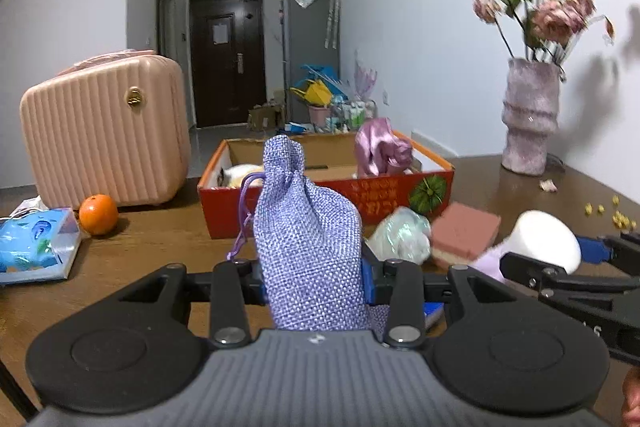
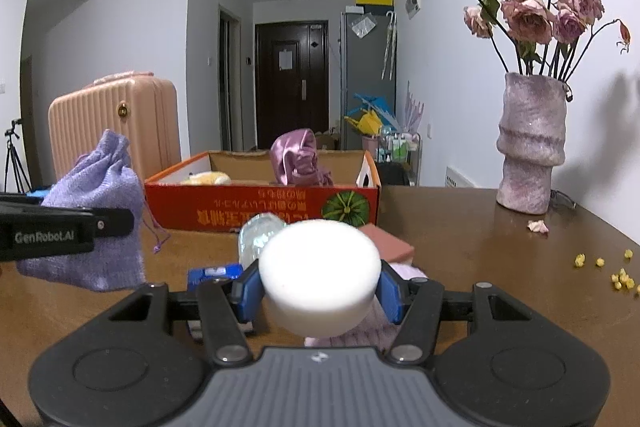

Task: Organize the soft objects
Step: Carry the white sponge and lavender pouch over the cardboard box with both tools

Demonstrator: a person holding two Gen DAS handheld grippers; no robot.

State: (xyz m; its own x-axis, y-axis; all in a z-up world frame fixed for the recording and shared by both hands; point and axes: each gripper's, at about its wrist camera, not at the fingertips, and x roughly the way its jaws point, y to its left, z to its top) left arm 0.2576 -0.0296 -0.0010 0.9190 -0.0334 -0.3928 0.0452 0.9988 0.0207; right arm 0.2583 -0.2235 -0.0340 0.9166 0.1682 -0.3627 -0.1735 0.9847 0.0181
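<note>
My left gripper [image 1: 314,283] is shut on a lilac woven drawstring pouch [image 1: 304,235], held upright above the table; the same pouch [image 2: 96,223] hangs at the left of the right wrist view. My right gripper [image 2: 318,293] is shut on a white round foam sponge [image 2: 320,275], also seen as the sponge [image 1: 548,241] at the right of the left wrist view. Beyond both stands an open red cardboard box [image 1: 360,197] holding a pink satin cloth [image 1: 380,147] and a pale yellow soft item [image 2: 206,179].
On the brown table lie a crinkly clear bag [image 1: 400,235], a pink sponge block [image 1: 464,231], an orange [image 1: 98,214], a blue tissue pack [image 1: 36,243] and yellow crumbs [image 2: 620,277]. A pink suitcase [image 1: 104,131] stands left, a vase of dried roses [image 2: 532,143] right.
</note>
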